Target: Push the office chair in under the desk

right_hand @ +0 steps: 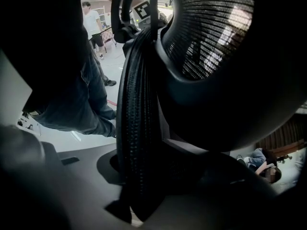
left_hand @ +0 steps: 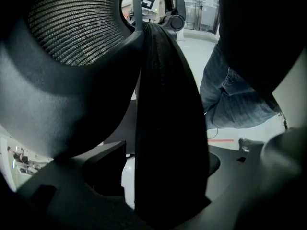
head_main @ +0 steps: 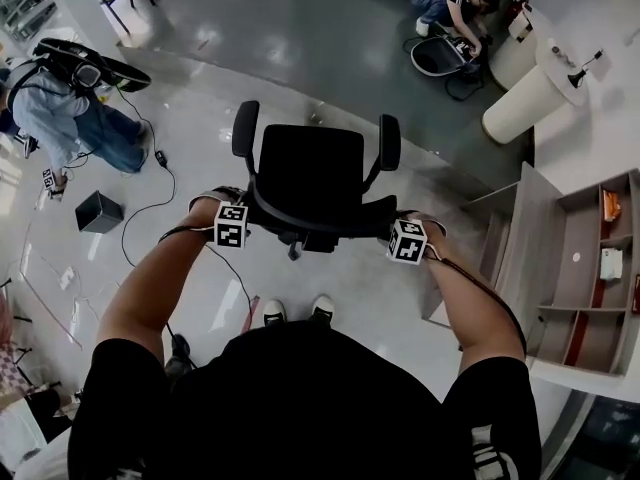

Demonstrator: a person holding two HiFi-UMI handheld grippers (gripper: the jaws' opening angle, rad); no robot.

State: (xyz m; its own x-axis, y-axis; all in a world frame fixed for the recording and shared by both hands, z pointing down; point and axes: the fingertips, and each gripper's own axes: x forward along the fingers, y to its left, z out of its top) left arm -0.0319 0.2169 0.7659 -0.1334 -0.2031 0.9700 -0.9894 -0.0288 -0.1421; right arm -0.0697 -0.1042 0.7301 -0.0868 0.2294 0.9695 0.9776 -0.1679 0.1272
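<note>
The person is standing right behind the office chair, one white-toed shoe planted just behind its base, and is reaching forward with both arms. The left tongs are sitting over the left edge of the backrest, and the right tongs over the right edge. In each gripper view the padded mesh rim is running up between the jaws. Both tongs are standing apart around it rather than biting down. On the left, a sliver of floor is showing between one jaw and the rim. That seems sensible to me: a rolling chair is being shoved, not lifted, so cradling the rim on both sides is giving steering without a hard clamp.

Past the backrest, the seat is facing away from the person, with an armrest sticking out on each side. The chair is standing out on open glossy floor, not yet under anything. To its right, a wooden surface with open shelves is looking like the nearest candidate. The chair is not aimed at it, so I'd expect a swing to the right.

Left of the chair, a black box is sitting on the floor and a cable is trailing close enough to catch a castor. Farther left a person is crouching. Beyond the chair to the right, another person is kneeling beside a white rounded counter.
</note>
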